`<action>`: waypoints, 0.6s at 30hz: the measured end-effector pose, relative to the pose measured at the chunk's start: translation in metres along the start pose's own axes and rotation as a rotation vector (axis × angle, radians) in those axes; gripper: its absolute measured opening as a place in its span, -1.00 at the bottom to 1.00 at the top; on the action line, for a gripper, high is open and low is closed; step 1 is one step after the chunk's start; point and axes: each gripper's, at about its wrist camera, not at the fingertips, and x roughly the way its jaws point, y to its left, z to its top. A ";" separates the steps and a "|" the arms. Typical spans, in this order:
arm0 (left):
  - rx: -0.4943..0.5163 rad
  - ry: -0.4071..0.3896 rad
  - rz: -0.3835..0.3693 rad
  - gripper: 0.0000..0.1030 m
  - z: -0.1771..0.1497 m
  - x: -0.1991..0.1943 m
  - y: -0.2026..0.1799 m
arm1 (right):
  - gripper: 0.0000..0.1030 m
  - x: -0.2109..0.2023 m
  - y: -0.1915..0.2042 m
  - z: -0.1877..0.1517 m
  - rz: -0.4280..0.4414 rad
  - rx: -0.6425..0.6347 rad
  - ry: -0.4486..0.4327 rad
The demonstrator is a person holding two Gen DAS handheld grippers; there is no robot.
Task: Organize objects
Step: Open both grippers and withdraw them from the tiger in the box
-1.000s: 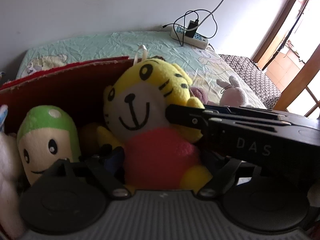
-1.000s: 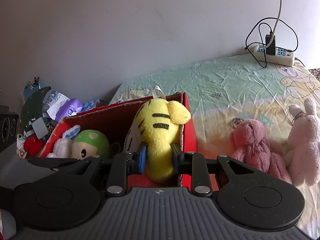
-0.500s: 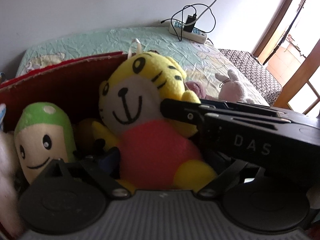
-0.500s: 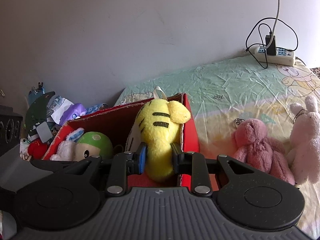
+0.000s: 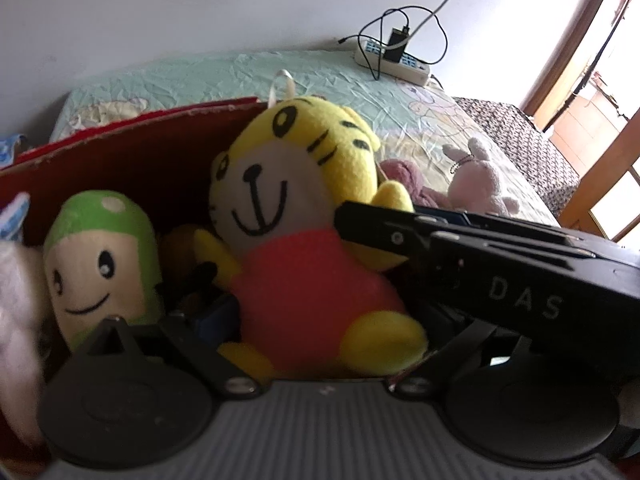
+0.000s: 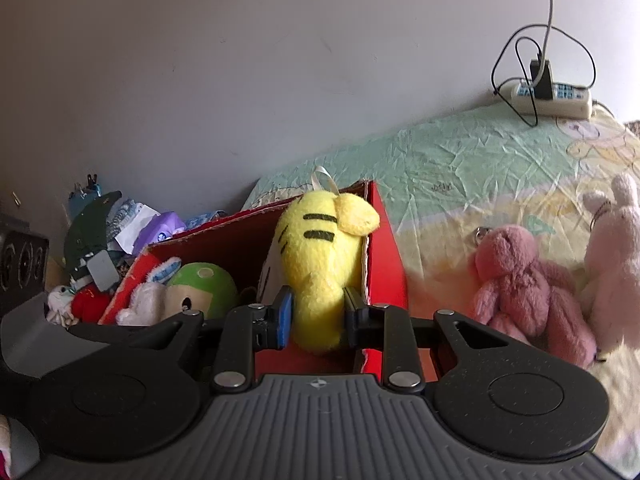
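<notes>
Left wrist view: the yellow tiger plush in a red shirt sits at frame centre inside the red cardboard box, beside the green-capped smiling plush; the left tool is spread wide around it, gripping nothing.

Right wrist view: the right tool pinches the tiger's body at lower centre. Judged remaining: the dusty-pink plush and pale pink rabbit plush lie unboxed on the bed at right.

Tiger plush in box, two plush rabbits right on bed
</notes>
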 end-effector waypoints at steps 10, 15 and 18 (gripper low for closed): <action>0.005 -0.056 0.148 0.83 -0.009 -0.026 -0.015 | -0.39 -0.021 -0.013 -0.002 0.107 0.034 -0.013; -0.002 -0.110 0.225 0.83 -0.012 -0.048 -0.025 | -0.39 -0.041 -0.031 0.002 0.186 0.059 -0.041; 0.003 -0.159 0.254 0.83 -0.011 -0.065 -0.037 | -0.40 -0.055 -0.049 0.006 0.202 0.076 -0.062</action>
